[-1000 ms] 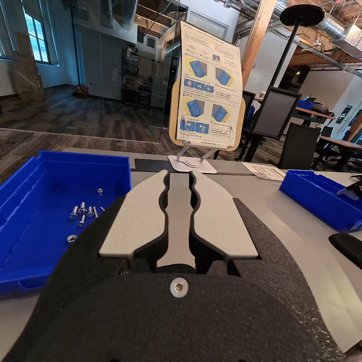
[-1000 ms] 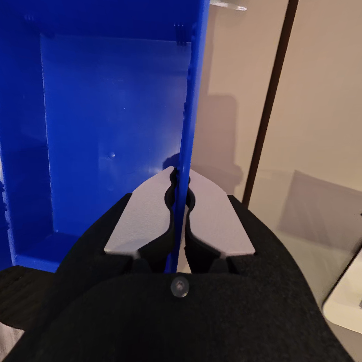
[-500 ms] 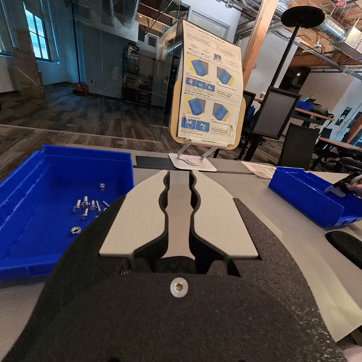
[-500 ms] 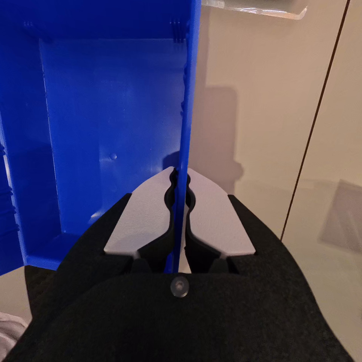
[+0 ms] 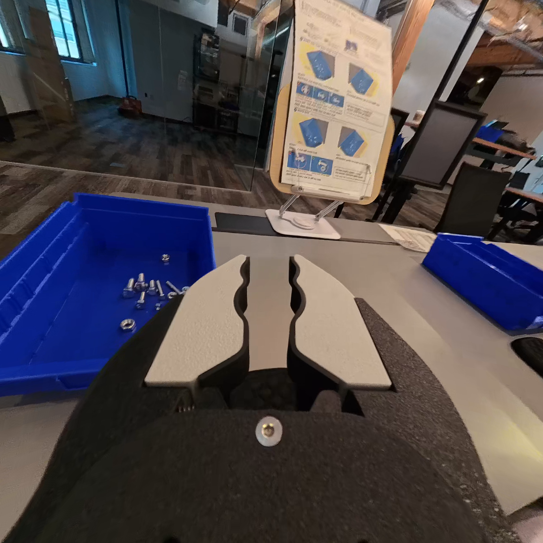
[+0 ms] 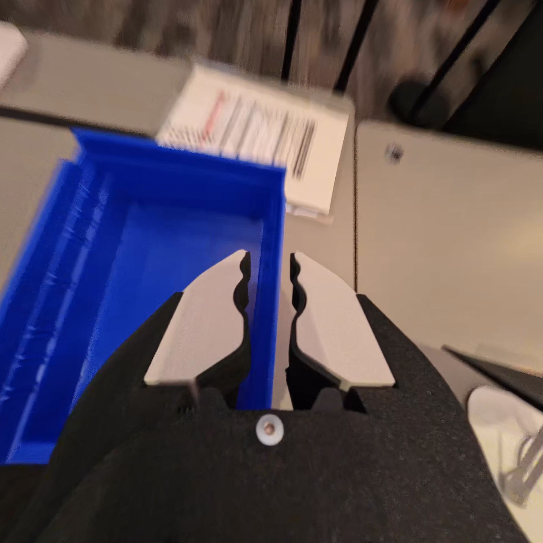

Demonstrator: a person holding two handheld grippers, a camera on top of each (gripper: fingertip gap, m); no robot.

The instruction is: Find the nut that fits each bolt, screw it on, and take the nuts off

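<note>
The grey table [image 5: 382, 293] carries everything here. At its left side sits a blue bin [image 5: 44, 373] that holds the hardware: a cluster of small bolts [image 5: 144, 289] lies near the middle of the bin floor, one nut [image 5: 127, 324] rests just in front of that cluster, and a smaller nut [image 5: 165, 257] lies behind it, nearer the bin's back wall. Just right of this bin the left gripper [image 5: 269, 260] hovers over bare table, its jaws apart and holding nothing. Behind it, at the table's far edge, an instruction sheet [image 5: 338, 102] stands upright on a white stand [image 5: 302, 226]. Toward the table's right side lies a second blue bin [image 6: 182, 182] with nothing visible inside. The right gripper [image 6: 269, 258] is above that bin's right wall, jaws apart, one finger over the inside and one outside, the wall between them ungripped. A blurred printed paper [image 6: 258, 141] lies behind this bin.
</note>
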